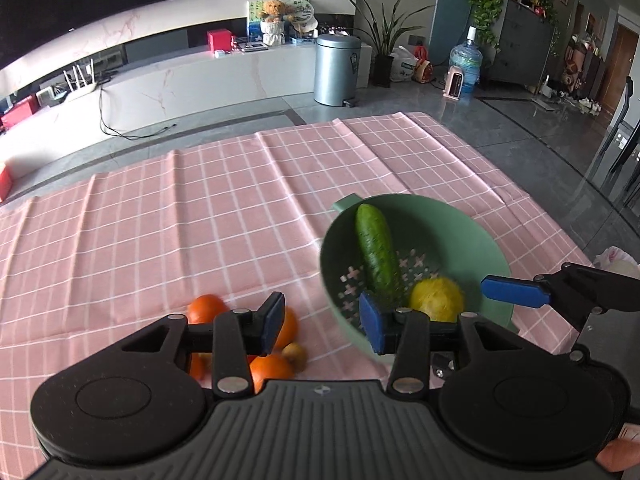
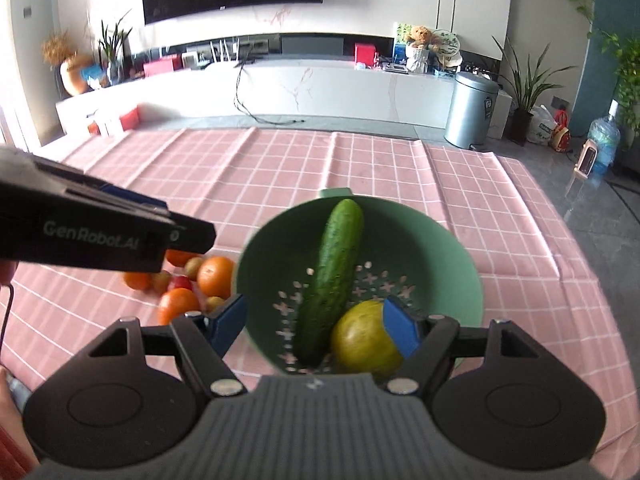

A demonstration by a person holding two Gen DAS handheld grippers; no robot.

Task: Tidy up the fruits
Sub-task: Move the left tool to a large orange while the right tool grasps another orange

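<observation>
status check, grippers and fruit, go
Left gripper open, empty, above the oranges. Right gripper open over green plastic colander. Dark green cucumber, yellow round fruit inside. Nothing blocking.

Cloth on the surface [image 2: 280, 168]: was pink with a white grid.
Colander [image 2: 448, 256]: was pale green, with cross-shaped holes.
Cucumber [image 2: 332, 276]: was dark green.
Lemon [image 2: 360, 340]: was yellow-green.
Oranges [image 2: 215, 276]: were bright orange.
Claw pads [image 1: 372, 320]: were blue on black.

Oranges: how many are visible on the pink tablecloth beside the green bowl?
4 in the right wrist view: one nearest the bowl, one in front, one far left, one half hidden under the left claw. More may be hidden.
</observation>
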